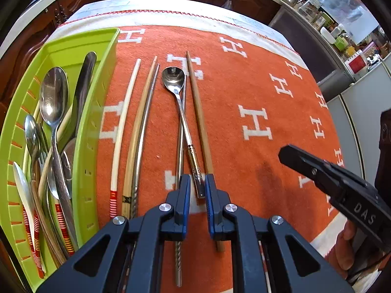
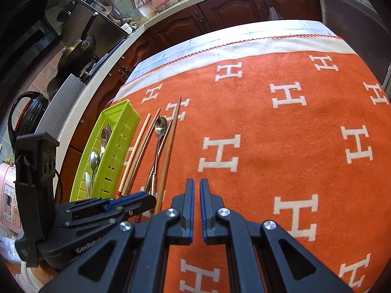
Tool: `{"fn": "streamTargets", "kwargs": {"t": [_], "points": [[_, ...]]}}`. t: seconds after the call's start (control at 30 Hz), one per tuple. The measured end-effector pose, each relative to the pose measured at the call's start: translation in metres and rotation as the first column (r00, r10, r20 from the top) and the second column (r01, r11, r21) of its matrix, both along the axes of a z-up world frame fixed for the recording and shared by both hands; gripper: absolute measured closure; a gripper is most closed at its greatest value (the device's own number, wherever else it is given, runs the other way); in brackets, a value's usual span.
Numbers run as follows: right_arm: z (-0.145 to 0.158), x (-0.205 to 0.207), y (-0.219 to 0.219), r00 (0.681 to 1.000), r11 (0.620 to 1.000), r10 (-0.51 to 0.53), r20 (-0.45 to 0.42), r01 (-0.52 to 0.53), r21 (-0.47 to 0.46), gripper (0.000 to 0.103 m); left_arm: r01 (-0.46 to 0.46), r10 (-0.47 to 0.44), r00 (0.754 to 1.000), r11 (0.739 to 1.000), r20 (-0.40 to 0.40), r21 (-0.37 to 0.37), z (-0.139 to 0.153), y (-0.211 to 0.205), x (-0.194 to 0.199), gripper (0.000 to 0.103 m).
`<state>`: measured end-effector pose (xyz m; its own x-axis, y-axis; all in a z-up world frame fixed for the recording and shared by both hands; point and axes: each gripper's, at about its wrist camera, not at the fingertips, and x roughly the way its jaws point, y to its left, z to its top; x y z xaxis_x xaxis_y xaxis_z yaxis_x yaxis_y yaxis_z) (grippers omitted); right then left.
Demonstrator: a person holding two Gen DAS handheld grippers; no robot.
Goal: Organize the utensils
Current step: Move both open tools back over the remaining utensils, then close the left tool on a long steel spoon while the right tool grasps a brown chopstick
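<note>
L tool (image 1: 197, 185) clenched on the spoon (image 1: 182, 105) handle, R tool (image 2: 197, 190) clenched on nothing over the bench — pickup step, next lift it w/o dragging chopsticks, into green tray (image 1: 107, 78).

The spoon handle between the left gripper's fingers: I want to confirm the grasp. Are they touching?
Cannot tell. In the left wrist view the left gripper brackets the spoon handle, with slivers visible beside both fingers.

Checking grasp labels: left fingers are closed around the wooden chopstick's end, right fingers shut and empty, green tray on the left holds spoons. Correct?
Not quite. In the left wrist view the left gripper has closed around the handle end of the small metal spoon, not the wooden chopstick, which lies just beside it. The rest stands: right gripper shut and empty, green tray holding spoons.
</note>
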<state>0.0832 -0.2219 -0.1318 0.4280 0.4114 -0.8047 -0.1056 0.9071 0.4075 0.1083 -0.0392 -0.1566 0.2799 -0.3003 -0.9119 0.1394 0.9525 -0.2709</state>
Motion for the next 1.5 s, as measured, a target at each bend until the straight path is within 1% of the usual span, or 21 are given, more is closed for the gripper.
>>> {"fn": "streamTargets", "kwargs": {"t": [0.13,0.4,0.57,0.67,0.77,0.83,0.9,1.03,1.13,1.23,1.3,1.37,1.43,1.5], "points": [[-0.002,-0.001,-0.001,1.0,1.0,-0.001,0.0,0.001,0.003,0.098,-0.005,0.005,1.0,1.0,0.004,0.019,-0.001,-0.002,0.008,0.093],[0.0,-0.003,-0.004,1.0,1.0,-0.007,0.009,0.007,0.012,0.098,-0.007,0.003,0.999,0.994,0.033,0.111,0.001,-0.016,0.027,0.093],[0.0,-0.003,-0.004,1.0,1.0,-0.012,0.013,0.012,0.012,0.098,0.009,-0.025,0.996,0.983,0.082,0.186,0.001,-0.029,0.032,0.093],[-0.001,-0.003,-0.004,1.0,1.0,-0.009,0.011,0.008,0.008,0.098,0.01,-0.035,0.993,0.978,0.116,0.208,0.001,-0.032,0.029,0.094],[-0.002,-0.002,-0.002,1.0,1.0,-0.003,0.006,0.003,0.004,0.098,-0.005,-0.021,0.99,0.982,0.138,0.187,0.002,-0.027,0.026,0.097],[-0.003,-0.002,0.0,1.0,1.0,0.002,0.003,-0.002,0.004,0.098,-0.014,-0.006,0.991,0.989,0.137,0.146,0.003,-0.019,0.025,0.099],[-0.003,-0.001,0.001,1.0,1.0,0.009,-0.001,-0.009,0.0,0.098,-0.02,0.003,0.99,0.992,0.139,0.122,0.006,-0.014,0.023,0.099],[-0.005,0.002,0.008,1.0,1.0,0.029,-0.011,-0.029,-0.002,0.098,-0.021,0.007,0.985,0.997,0.175,0.079,0.028,-0.004,0.016,0.099],[-0.006,0.005,0.015,0.999,0.999,0.042,-0.024,-0.042,0.004,0.098,-0.019,0.007,0.979,0.998,0.204,0.058,0.045,0.003,0.01,0.099],[-0.008,0.009,0.024,0.998,0.998,0.054,-0.037,-0.054,0.011,0.098,-0.02,0.009,0.976,0.999,0.217,0.048,0.054,0.01,0.005,0.099],[-0.008,0.013,0.029,0.997,0.998,0.062,-0.037,-0.061,0.009,0.097,-0.024,0.015,0.978,0.999,0.207,0.044,0.053,0.014,0.004,0.099],[-0.01,0.017,0.035,0.997,0.998,0.061,-0.038,-0.061,-0.001,0.087,-0.022,0.013,0.982,0.999,0.187,0.044,0.048,0.017,0.004,0.099],[-0.012,0.023,0.04,0.997,0.998,0.064,-0.039,-0.064,-0.011,0.084,-0.008,-0.001,0.987,0.999,0.159,0.052,0.04,0.014,0.004,0.099],[-0.015,0.027,0.046,0.996,0.997,0.07,-0.048,-0.071,-0.025,0.084,0.002,-0.012,0.988,0.998,0.155,0.067,0.036,0.012,0.003,0.099]]}}
